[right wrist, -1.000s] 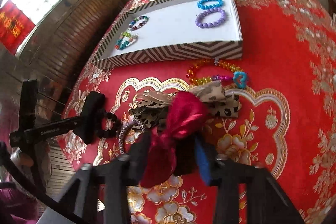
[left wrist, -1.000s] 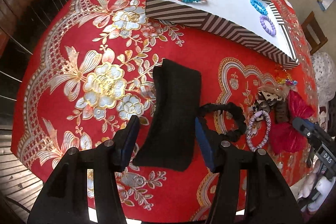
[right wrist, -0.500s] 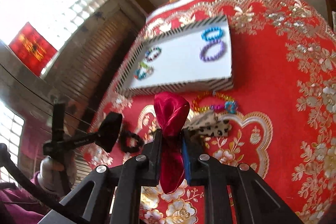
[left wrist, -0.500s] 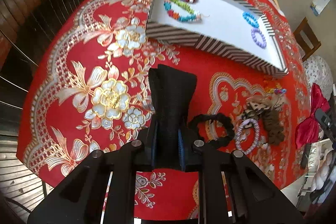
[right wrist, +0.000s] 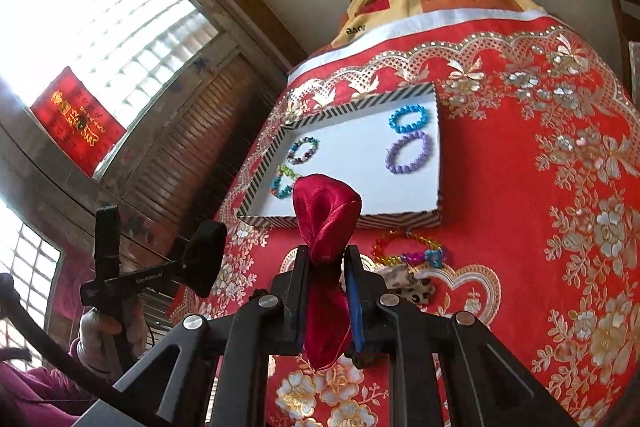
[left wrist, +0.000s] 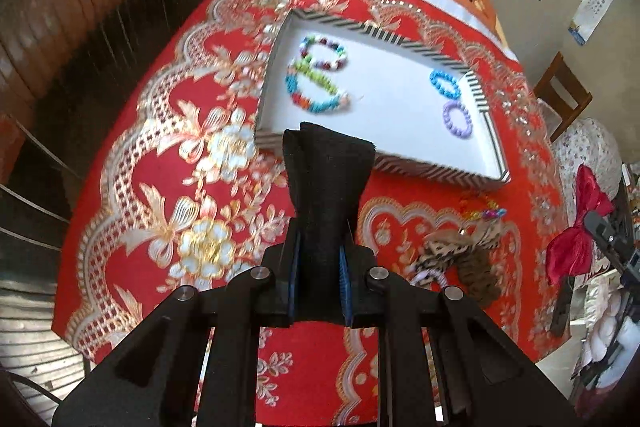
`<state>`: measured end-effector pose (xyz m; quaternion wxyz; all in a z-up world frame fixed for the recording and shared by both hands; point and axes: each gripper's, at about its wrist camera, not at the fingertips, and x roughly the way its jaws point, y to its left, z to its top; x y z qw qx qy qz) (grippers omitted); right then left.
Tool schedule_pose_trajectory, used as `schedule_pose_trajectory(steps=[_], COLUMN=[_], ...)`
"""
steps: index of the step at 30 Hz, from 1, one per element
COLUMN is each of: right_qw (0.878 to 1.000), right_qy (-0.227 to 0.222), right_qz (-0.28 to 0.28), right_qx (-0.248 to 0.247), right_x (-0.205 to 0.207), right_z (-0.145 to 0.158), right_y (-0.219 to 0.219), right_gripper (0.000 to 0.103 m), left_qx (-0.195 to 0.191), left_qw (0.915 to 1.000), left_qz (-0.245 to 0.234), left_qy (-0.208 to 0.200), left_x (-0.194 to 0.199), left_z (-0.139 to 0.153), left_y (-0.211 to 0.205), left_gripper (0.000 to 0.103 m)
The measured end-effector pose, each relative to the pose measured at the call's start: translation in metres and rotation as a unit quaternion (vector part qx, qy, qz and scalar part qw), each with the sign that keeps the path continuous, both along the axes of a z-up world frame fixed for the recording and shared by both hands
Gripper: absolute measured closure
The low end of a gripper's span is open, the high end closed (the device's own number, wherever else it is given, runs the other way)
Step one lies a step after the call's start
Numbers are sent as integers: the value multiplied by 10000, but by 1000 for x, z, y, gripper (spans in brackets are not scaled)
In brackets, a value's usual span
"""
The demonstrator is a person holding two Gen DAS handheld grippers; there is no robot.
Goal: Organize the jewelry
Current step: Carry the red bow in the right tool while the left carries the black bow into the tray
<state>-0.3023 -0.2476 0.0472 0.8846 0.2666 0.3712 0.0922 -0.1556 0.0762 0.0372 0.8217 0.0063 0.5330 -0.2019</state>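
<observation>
Both bows now lifted off the cloth: black bow (left wrist: 326, 187) in left claw (left wrist: 319, 273), red bow (right wrist: 326, 223) in right claw (right wrist: 328, 291)

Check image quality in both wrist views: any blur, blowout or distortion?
Left wrist: tray and its bracelets motion-smeared; black bow in the left gripper sharp; fisheye bulges the table. Right wrist: window blown out; red bow in the right gripper sharp.

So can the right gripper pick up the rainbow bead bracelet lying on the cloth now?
Probably not yet: the right gripper is shut on the red bow. The bracelet itself lies uncovered just ahead.
</observation>
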Motion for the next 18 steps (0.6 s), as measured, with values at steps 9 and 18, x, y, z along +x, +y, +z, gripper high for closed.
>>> schedule_pose_trajectory(steps=[9, 18], right_qw=[9998, 9995], right_qy=[-64, -46], right_qz=[23, 73], right_qx=[-172, -291], right_x=[13, 35], right_z=[9, 12], right_y=[1, 0], right_gripper=[87, 87], left_qx=[3, 98], left_qw=[9995, 9987], left_qz=[-127, -271], left_qy=[-280, -425], left_x=[15, 34], left_z=[19, 24], left_y=[-21, -49], left_gripper=[88, 88])
